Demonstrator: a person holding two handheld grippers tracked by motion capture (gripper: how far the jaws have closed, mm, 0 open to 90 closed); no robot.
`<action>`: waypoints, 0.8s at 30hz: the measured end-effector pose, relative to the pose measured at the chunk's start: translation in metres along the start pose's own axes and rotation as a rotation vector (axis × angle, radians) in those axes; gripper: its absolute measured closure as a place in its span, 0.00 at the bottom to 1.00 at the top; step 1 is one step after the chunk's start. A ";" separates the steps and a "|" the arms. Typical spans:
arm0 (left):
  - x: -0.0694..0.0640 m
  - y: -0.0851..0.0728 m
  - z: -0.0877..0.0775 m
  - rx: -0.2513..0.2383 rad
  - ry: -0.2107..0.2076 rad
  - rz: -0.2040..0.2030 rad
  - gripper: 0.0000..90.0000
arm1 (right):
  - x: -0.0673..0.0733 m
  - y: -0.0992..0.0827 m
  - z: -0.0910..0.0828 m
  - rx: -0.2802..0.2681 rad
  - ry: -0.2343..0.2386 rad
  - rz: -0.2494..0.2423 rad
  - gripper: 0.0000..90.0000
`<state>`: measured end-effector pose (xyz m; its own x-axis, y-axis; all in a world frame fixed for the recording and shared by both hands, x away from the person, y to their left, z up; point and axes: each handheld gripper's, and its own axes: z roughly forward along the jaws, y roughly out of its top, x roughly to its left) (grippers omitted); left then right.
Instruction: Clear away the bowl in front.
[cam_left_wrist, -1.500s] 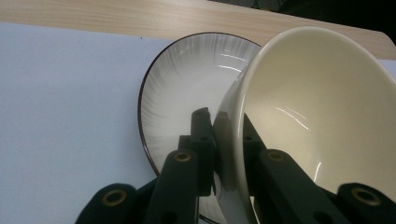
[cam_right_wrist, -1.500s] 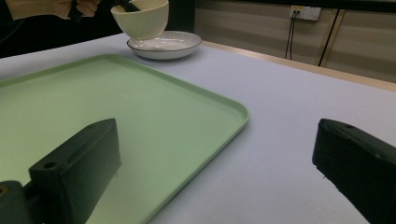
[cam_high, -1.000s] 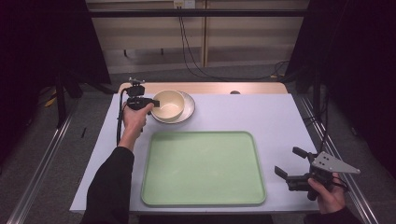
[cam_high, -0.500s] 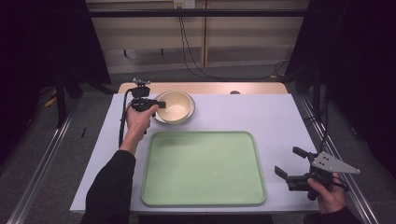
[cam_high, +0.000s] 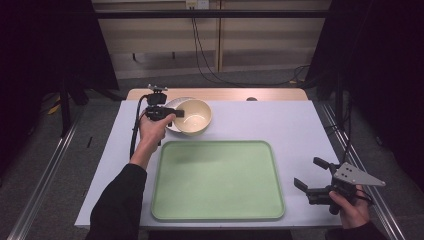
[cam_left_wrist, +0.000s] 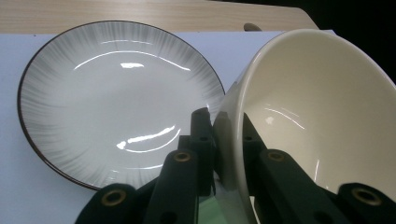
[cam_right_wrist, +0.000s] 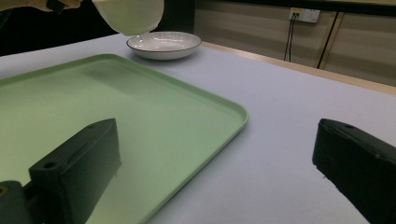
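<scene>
Left tool (cam_high: 176, 114), seen from the high view, is clenching the near-left rim of a cream bowl (cam_high: 195, 117) at the far left of the white desk (cam_high: 280, 125), and a white plate (cam_high: 170, 105) is peeking out from behind the bowl. Between the person's arms a green tray (cam_high: 217, 180) is lying bare. At the near right corner the right tool (cam_high: 310, 177) is resting in the hand with its jaws standing wide apart and nothing between them.

Looking along the left tool (cam_left_wrist: 229, 149) in the left gripper view, its jaws are pinching the wall of the bowl (cam_left_wrist: 322, 116), one jaw outside and one inside. The bowl is tilting and hanging clear of the plate (cam_left_wrist: 116, 112), which is sitting flat on the desk (cam_left_wrist: 18, 196).

From the right gripper view, the right tool (cam_right_wrist: 215, 158) is gaping above the tray (cam_right_wrist: 140, 116) edge and the desk (cam_right_wrist: 280, 107). Far off, the bowl (cam_right_wrist: 130, 16) is hovering above the dark-rimmed plate (cam_right_wrist: 163, 45).
</scene>
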<state>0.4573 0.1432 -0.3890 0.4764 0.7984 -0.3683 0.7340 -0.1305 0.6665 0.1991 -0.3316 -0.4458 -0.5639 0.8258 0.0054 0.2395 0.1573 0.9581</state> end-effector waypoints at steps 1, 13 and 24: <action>-0.002 -0.001 0.001 -0.005 -0.009 -0.001 0.91 | 0.000 0.000 0.000 -0.002 -0.002 -0.003 0.01; -0.028 -0.006 0.008 0.035 -0.072 0.052 0.91 | 0.000 0.000 -0.001 -0.003 0.003 0.000 0.01; -0.048 -0.011 0.019 0.060 -0.117 0.084 0.91 | 0.000 0.000 -0.001 -0.006 0.005 0.000 0.01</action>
<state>0.4354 0.0956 -0.3908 0.5878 0.7096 -0.3884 0.7151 -0.2312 0.6597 0.1984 -0.3318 -0.4454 -0.5676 0.8233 0.0066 0.2345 0.1539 0.9599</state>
